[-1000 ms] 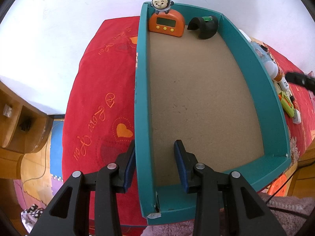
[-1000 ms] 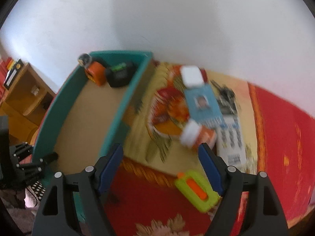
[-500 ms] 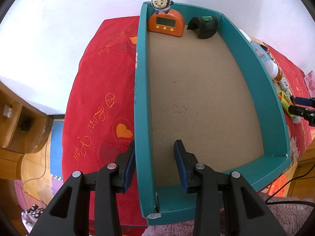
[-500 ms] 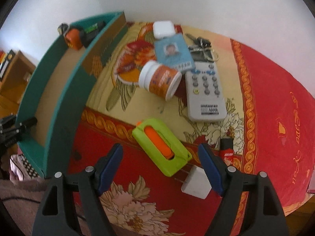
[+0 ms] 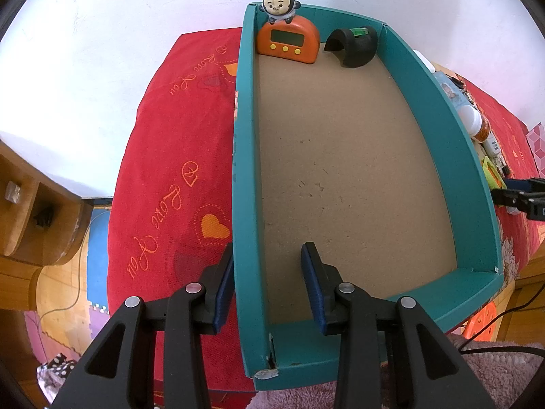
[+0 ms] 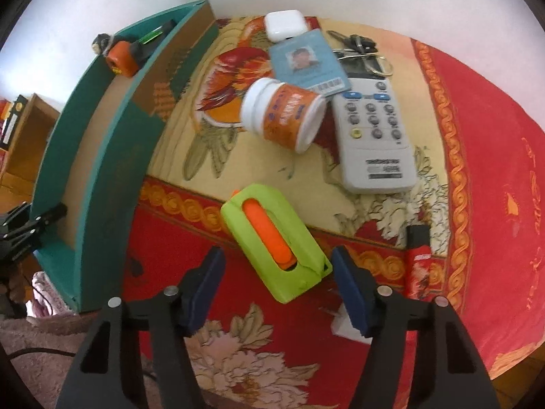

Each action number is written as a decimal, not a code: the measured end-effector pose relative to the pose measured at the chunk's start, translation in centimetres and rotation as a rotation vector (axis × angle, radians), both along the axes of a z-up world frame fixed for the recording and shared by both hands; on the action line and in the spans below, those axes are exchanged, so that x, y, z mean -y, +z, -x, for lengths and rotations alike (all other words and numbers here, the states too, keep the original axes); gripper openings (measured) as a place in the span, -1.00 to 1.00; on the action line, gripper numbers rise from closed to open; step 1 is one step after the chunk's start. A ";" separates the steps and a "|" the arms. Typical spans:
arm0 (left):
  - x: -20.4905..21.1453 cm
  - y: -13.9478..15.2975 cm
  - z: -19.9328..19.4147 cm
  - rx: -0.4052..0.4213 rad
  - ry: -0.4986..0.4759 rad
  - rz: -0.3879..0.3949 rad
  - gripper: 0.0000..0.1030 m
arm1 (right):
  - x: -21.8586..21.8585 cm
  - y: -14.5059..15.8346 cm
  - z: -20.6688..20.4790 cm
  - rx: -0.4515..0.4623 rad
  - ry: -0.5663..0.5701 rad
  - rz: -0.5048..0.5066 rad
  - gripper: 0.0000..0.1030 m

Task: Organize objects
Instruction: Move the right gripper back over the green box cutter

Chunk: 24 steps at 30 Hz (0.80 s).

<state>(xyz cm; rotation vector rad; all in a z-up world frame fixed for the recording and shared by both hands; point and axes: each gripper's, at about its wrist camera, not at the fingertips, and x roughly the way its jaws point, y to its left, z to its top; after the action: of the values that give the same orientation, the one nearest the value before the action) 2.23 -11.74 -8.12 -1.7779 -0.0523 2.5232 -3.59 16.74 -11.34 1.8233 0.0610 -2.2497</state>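
My left gripper [image 5: 267,255] is shut on the left wall of the teal box [image 5: 442,136], one pad outside and one inside. At the box's far end stand an orange timer with a monkey figure [image 5: 287,42] and a black curved piece [image 5: 354,47]. My right gripper [image 6: 277,255] points down over the red cloth with its jaws closing. The near end of a green holder with an orange slider [image 6: 272,238] lies between them, and the pads do not press it. Both grippers show small in each other's view, the right gripper [image 5: 521,197] and the left gripper [image 6: 27,228].
Beyond the green holder lie an orange pill bottle [image 6: 282,116] on its side, a grey remote [image 6: 374,136], an ID card [image 6: 306,61], a white case [image 6: 284,25] and keys [image 6: 361,47]. A red lighter [image 6: 419,259] and a white block [image 6: 344,327] sit by the right finger.
The right gripper has come down and closer to the green holder, and its jaws have narrowed around it. The left gripper and the box have not moved.
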 end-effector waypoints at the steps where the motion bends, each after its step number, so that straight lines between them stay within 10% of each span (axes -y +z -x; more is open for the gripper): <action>1: 0.0 0.0 0.0 0.000 0.000 0.000 -0.27 | 0.3 0.0 -0.3 0.007 0.007 0.007 0.24; 24: 0.0 0.0 -0.1 -0.001 0.001 -0.002 -0.27 | 2.9 -0.2 -1.9 -0.006 0.013 -0.008 0.26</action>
<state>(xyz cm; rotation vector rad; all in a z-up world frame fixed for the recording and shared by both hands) 2.29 -11.77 -8.15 -1.7762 -0.0549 2.5239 -1.72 13.82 -11.50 1.8156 0.0822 -2.2491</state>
